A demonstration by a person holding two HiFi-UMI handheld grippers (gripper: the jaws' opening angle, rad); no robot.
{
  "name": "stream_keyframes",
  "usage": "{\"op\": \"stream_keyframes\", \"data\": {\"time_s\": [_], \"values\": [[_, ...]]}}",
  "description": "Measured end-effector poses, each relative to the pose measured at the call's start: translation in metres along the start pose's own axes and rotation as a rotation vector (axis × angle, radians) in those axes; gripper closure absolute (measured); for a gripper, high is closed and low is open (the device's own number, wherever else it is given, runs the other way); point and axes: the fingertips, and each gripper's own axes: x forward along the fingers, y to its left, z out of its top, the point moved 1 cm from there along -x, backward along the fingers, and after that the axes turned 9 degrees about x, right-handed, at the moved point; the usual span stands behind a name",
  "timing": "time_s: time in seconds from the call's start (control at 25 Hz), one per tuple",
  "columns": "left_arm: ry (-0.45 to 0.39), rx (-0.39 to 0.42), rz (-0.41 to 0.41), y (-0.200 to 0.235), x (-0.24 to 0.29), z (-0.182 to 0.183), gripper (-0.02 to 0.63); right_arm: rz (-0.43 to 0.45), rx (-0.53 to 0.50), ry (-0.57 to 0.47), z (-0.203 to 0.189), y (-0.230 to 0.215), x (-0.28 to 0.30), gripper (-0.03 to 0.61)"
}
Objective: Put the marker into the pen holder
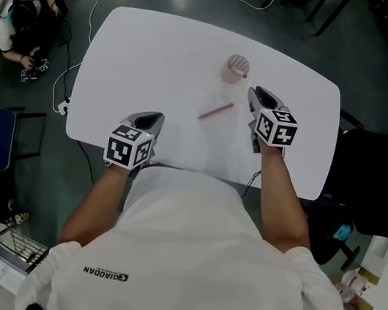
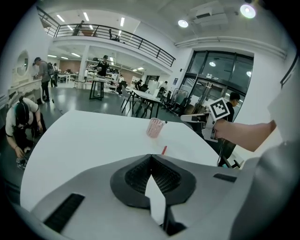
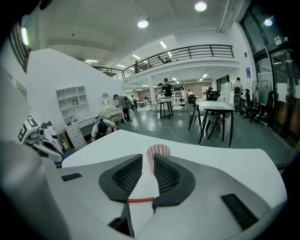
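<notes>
Head view: marker near pen holder.

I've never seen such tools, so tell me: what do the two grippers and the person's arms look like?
Both the left gripper and right gripper have pale grey shells, black ribbed pads and a cube of black-and-white square markers. The person wears a white short-sleeved shirt.

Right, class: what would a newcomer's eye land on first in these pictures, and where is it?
The white table fills the head view. A pink mesh pen holder stands near its far edge, and a red marker lies flat just on the near side of it. The left gripper at the near edge and the right gripper beside the marker each carry a black-and-white cube.
</notes>
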Motion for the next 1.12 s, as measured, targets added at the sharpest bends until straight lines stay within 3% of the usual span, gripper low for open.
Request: {"op": "stream_keyframes", "data": {"time_s": [0.28,0.68,0.96,1.12], "values": [[0.023,0.026,-0.037,-0.006,0.005,0.000,0.588,0.021,0.044,-0.026,-0.012,0.013,-0.026,0.495],[0.054,0.076,-0.085,0.008,0.008,-0.008,0.588,0.013,0.073,0.067,-0.082,0.033,-0.023,0.506],[0.081,0.083,-0.097,0.025,-0.002,-0.026,0.588,0.020,0.023,0.139,-0.119,0.062,-0.010,0.512],[0.079,0.082,-0.094,0.036,-0.011,-0.033,0.588,0.027,-0.069,0.213,-0.141,0.080,0.002,0.514]]}}
